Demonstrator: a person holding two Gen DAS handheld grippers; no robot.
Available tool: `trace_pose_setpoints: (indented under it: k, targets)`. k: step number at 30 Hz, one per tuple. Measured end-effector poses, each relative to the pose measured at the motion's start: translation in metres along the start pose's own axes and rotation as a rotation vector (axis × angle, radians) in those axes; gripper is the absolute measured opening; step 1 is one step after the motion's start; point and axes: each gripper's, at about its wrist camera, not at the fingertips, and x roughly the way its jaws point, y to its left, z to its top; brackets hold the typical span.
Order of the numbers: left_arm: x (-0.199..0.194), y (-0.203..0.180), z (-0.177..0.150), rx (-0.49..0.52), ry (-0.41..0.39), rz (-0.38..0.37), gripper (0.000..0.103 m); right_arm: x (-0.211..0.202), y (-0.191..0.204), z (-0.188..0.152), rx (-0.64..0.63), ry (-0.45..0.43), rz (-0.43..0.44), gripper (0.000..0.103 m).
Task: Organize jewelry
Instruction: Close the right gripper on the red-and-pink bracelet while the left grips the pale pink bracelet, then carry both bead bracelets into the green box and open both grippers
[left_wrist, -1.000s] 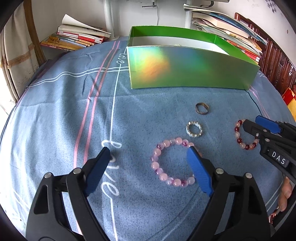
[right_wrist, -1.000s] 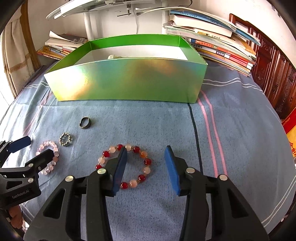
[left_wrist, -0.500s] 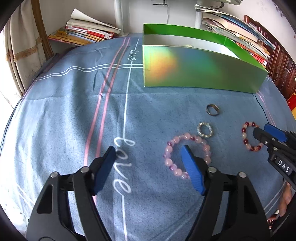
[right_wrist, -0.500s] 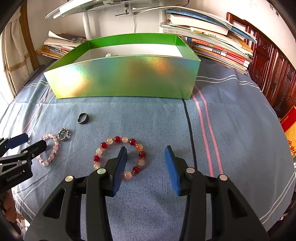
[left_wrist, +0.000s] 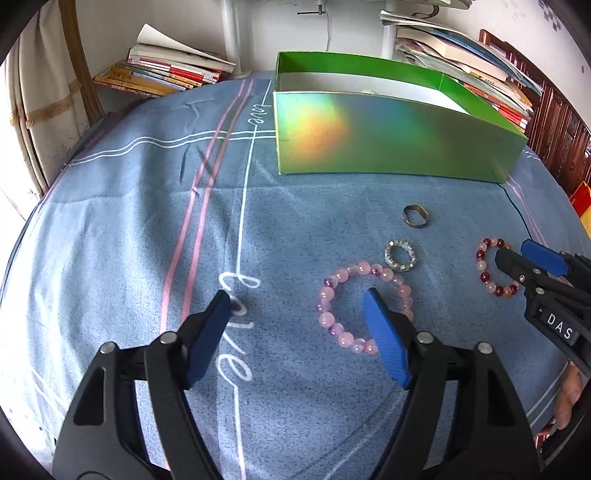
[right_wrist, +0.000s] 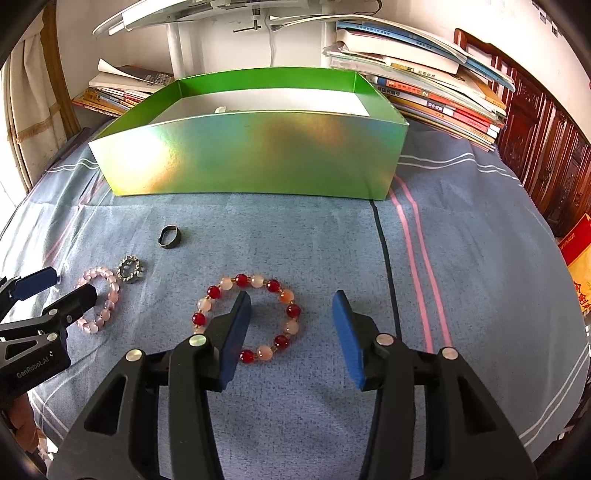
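Blue striped cloth (right_wrist: 461, 229) covers the surface, books (right_wrist: 424, 85) stacked behind. Green box (right_wrist: 258, 158), the landmark, sits open-topped at the far side. Left gripper (left_wrist: 299, 325) in front of the box, jaws opening, nothing gripped; one finger is inside the pink bracelet (left_wrist: 364, 306) loop. Right gripper (right_wrist: 291, 332) also in front of the box, jaws opening and gripping nothing, one finger inside the red bracelet (right_wrist: 247, 317). Crystal ring (left_wrist: 400, 255) and dark metal ring (left_wrist: 416, 216) lie between bracelets and box.
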Motion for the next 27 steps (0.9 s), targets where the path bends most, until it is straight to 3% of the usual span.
trace_pose_setpoints:
  k: [7, 13, 17, 18, 22, 24, 26, 27]
  targets:
    - [0.000, -0.001, -0.001, -0.001, -0.003, -0.003, 0.080, 0.000, 0.001, 0.000, 0.000, -0.001, 0.001, 0.047]
    - [0.000, -0.003, -0.002, 0.008, -0.007, -0.007, 0.077, 0.000, 0.001, -0.001, 0.000, -0.001, 0.000, 0.047]
    - [-0.003, -0.009, -0.003, 0.037, -0.016, -0.028, 0.061, 0.000, 0.001, -0.001, -0.005, 0.002, 0.003, 0.046]
    - [-0.004, -0.011, -0.003, 0.043, -0.017, -0.034, 0.059, -0.001, 0.003, 0.000, -0.013, 0.003, 0.010, 0.044]
    - [-0.005, -0.017, -0.002, 0.067, -0.016, -0.055, 0.041, -0.003, 0.012, 0.000, -0.054, 0.014, 0.048, 0.013]
    - [-0.006, -0.021, -0.001, 0.077, -0.011, -0.068, 0.031, -0.004, 0.017, 0.000, -0.072, 0.017, 0.045, 0.009]
    - [-0.008, -0.025, -0.001, 0.090, -0.003, -0.077, 0.008, -0.004, 0.020, 0.000, -0.080, 0.028, 0.060, 0.008]
    - [-0.007, -0.026, 0.000, 0.092, 0.006, -0.083, 0.008, -0.005, 0.021, 0.000, -0.085, 0.034, 0.071, 0.008]
